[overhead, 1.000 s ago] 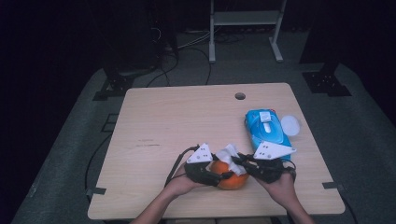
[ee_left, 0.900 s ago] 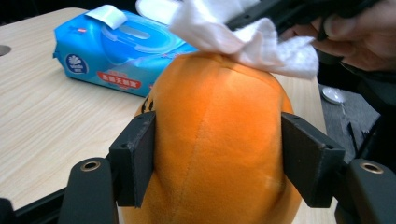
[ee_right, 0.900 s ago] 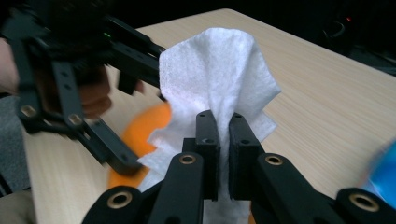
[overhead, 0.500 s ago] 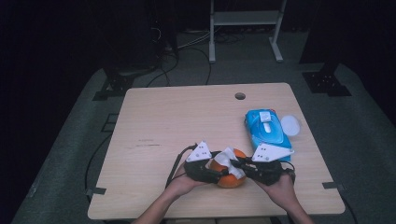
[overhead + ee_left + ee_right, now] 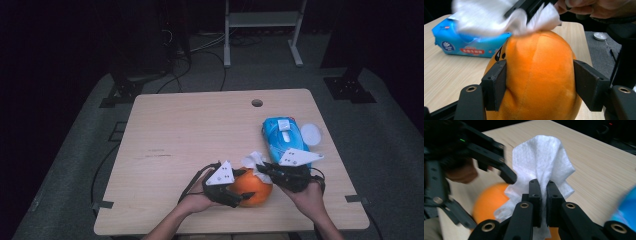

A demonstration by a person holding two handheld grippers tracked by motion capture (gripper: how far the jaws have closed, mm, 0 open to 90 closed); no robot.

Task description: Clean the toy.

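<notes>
An orange plush toy rests on the table near its front edge. My left gripper is shut on it, one black pad on each flank, and the soft body bulges between them. From the right, my right gripper is shut on a white wipe. In the right gripper view its jaws pinch the wipe, which fans out above them. The wipe touches the top of the toy.
A blue pack of wipes lies just behind the right hand, with a white round lid next to it. A cable hole sits near the table's far edge. Bare wood stretches to the left and back.
Both hands have stayed almost in place. The wipe in the right gripper has shifted slightly to the right across the top of the orange toy.
</notes>
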